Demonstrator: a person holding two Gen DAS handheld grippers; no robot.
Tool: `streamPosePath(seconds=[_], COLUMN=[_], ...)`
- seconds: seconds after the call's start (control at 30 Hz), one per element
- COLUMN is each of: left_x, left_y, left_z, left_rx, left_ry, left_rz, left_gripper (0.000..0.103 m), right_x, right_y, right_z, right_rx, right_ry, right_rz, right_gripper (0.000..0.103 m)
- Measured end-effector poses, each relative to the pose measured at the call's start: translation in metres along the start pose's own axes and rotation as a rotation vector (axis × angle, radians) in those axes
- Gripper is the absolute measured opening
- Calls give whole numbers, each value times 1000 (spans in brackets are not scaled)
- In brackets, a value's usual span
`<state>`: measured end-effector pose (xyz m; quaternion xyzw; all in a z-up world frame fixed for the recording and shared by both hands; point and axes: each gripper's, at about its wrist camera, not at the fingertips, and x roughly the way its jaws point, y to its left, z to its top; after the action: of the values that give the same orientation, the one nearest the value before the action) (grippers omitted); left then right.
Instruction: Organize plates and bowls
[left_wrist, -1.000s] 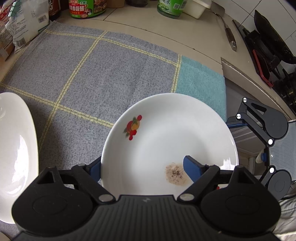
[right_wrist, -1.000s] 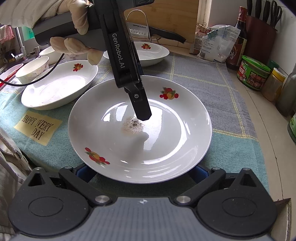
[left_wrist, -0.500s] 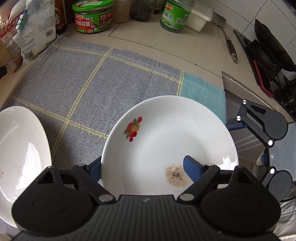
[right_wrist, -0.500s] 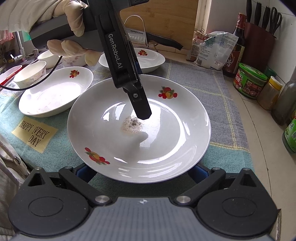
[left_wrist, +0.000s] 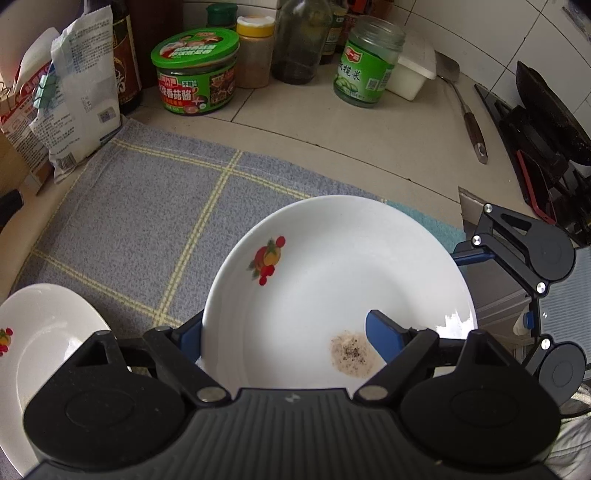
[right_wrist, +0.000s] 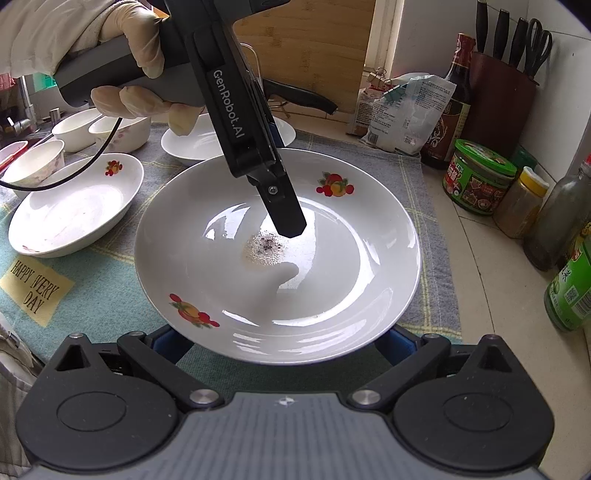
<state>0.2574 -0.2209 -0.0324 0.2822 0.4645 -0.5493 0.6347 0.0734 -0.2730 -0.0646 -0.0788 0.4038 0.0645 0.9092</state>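
Observation:
A white deep plate (left_wrist: 332, 273) (right_wrist: 332, 266) with fruit prints and a speckled brown smear hangs above the grey checked cloth (left_wrist: 147, 229). My left gripper (left_wrist: 284, 332) is shut on its rim. One blue pad lies inside the plate by the smear and the other is tucked under the rim. In the right wrist view that inner finger (right_wrist: 284, 210) reaches down from a gloved hand (right_wrist: 140, 99). My right gripper (right_wrist: 282, 343) stands wide open under the near rim, its tips hidden by the plate. Its linkage (left_wrist: 532, 254) shows past the plate's right side.
More white plates (right_wrist: 74, 218) (right_wrist: 192, 140) (left_wrist: 44, 347) and several small bowls (right_wrist: 37, 162) sit on the cloth to the left. Jars and bottles (left_wrist: 195, 70) (right_wrist: 476, 177), food bags (left_wrist: 81, 92) and a knife block (right_wrist: 502, 81) line the back. A spatula (left_wrist: 469, 110) and stove (left_wrist: 546, 122) are at right.
Both grippers and the plate have risen together off the cloth; the plate keeps its place between them. The jars at the back have come into the left wrist view.

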Motion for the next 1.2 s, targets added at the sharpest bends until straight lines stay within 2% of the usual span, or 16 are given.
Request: streamPosePath(seconds=[0.67,1.2], left_x=[28,52], left_y=[40,57], left_z=[43,51], left_rx=[-20,-51], left_ry=[-45,-35], left_rz=[37,48], left_gripper=[87,87], right_x=[43,68], right_y=[-48,-66], right_z=[28,30], right_rx=[-12,9], right_ry=[-1,32], right_rz=[-6,-13], right_gripper=[103,103])
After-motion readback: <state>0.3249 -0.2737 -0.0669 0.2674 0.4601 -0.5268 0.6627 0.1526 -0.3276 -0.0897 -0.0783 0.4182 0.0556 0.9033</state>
